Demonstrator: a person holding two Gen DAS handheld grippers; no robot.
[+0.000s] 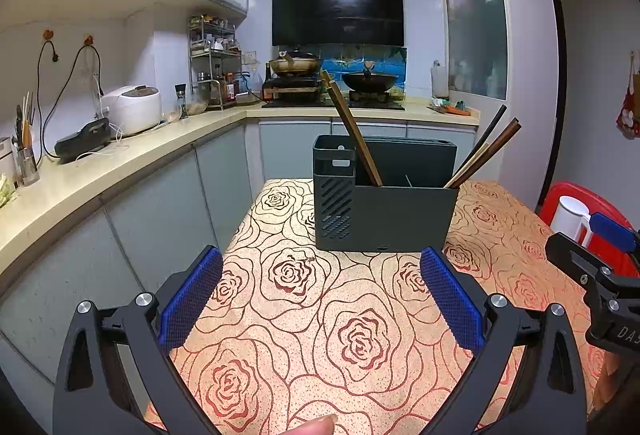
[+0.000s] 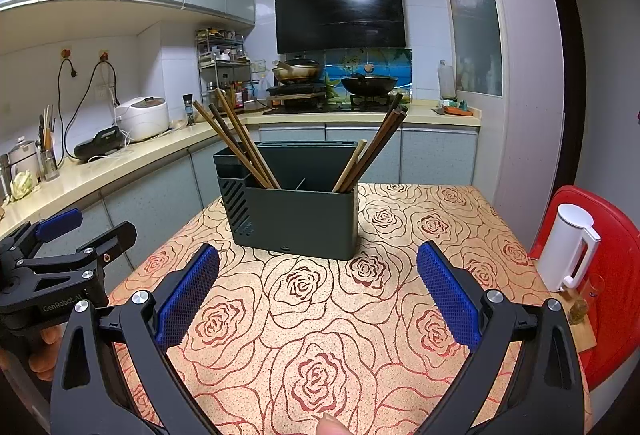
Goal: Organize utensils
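Note:
A dark grey utensil holder [image 1: 384, 211] [image 2: 296, 219] stands on the rose-patterned table [image 1: 304, 315] [image 2: 320, 335]. Brown chopsticks lean left out of its left part [image 1: 354, 131] [image 2: 240, 143]. More chopsticks lean right out of its right end [image 1: 484, 153] [image 2: 372, 151]. My left gripper [image 1: 321, 299] hovers open over the table, short of the holder, nothing between its blue pads [image 1: 192, 299]. My right gripper [image 2: 318, 295] is likewise open and empty in front of the holder. Each gripper shows at the edge of the other's view [image 1: 600, 267] [image 2: 60, 255].
A white kettle [image 2: 568, 247] [image 1: 570, 221] and a small glass [image 2: 584, 299] sit at the table's right edge by a red chair [image 2: 616, 275]. A kitchen counter [image 1: 120, 163] with a rice cooker [image 1: 132, 109] runs along the left. Stove with pans [image 2: 332, 83] at the back.

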